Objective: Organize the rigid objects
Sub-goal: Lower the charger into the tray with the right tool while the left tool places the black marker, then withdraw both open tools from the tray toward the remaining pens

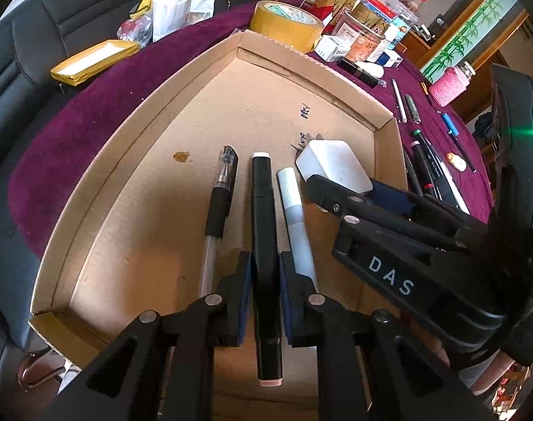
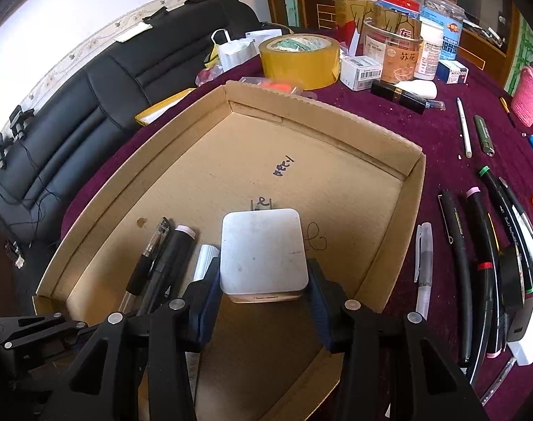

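Note:
A shallow cardboard tray (image 1: pixel 126 161) (image 2: pixel 413 175) lies on the purple table. My left gripper (image 1: pixel 264 273) is shut on a black marker (image 1: pixel 263 217) that lies lengthwise inside the tray, between a clear gel pen (image 1: pixel 221 196) and a white marker (image 1: pixel 294 210). My right gripper (image 2: pixel 263 291) is shut on a white square charger (image 2: pixel 263 252) (image 1: pixel 333 165) low over the tray floor, just right of the three pens (image 2: pixel 168 256). The right gripper's body (image 1: pixel 389 252) shows in the left wrist view.
Several pens and markers (image 2: pixel 477 245) lie on the cloth right of the tray. A tape roll (image 2: pixel 298 59), small boxes and jars (image 2: pixel 399 52) crowd the far side. A yellow envelope (image 1: pixel 91 59) lies left, by a black sofa (image 2: pixel 73 112).

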Demonstrator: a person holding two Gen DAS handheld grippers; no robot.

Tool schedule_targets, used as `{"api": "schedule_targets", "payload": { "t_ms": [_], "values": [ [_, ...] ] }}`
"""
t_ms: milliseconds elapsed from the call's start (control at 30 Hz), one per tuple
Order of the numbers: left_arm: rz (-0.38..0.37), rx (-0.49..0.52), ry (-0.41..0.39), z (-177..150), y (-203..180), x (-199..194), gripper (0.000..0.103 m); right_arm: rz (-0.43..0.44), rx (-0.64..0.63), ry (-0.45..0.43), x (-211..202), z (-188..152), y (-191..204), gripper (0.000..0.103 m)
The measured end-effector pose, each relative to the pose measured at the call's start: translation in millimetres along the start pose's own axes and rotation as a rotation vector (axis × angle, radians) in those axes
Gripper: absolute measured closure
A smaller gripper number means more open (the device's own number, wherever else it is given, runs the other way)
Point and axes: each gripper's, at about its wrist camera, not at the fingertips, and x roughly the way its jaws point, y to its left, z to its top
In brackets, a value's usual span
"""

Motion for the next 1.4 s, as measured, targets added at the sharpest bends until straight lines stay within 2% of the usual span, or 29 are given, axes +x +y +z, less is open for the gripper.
{"api": "schedule_targets", "payload": {
  "t_ms": [100,200,367,533,667,833,933,1033,1400],
  "values": [
    [0.009,0.009,-0.010,-2.1,-1.2,-0.3,0.088,0.016,0.013,-0.002,-2.2,-0.6,-1.0,0.053],
    [-0.015,-0.003,-0.011,-3.0,0.7,-1.5,0.083,0.045,0.039,-0.015,-8.8,-1.8,-5.4,0.053],
    [-0.053,-0.018,-0.009,-8.0,-1.5,-7.6,0.076,0.108,0.078,-0.092,-40.4,-12.9,-16.2,0.051],
    [-0.040,-0.002,-0.042,-16.5,-12.7,-22.8,0.067,0.139,0.102,-0.163,-75.8,-37.8,-26.7,0.049],
    [-0.031,0.017,-0.069,-26.5,-23.1,-35.1,0.066,0.151,0.144,-0.190,-94.2,-63.7,-40.4,0.049],
    [-0.032,0.068,-0.077,-43.4,-45.7,-46.1,0.065,0.145,0.234,-0.208,-114.8,-107.3,-66.9,0.049],
    [-0.039,0.097,-0.083,-53.6,-59.5,-50.0,0.060,0.140,0.277,-0.214,-123.9,-129.1,-81.4,0.049],
    [-0.047,0.127,-0.083,-62.3,-73.8,-52.3,0.059,0.131,0.308,-0.229,-132.6,-147.9,-90.6,0.049],
    [-0.049,0.213,-0.081,-89.1,-106.5,-58.7,0.054,0.068,0.369,-0.321,-164.6,-182.8,-100.1,0.049]
  ]
}}
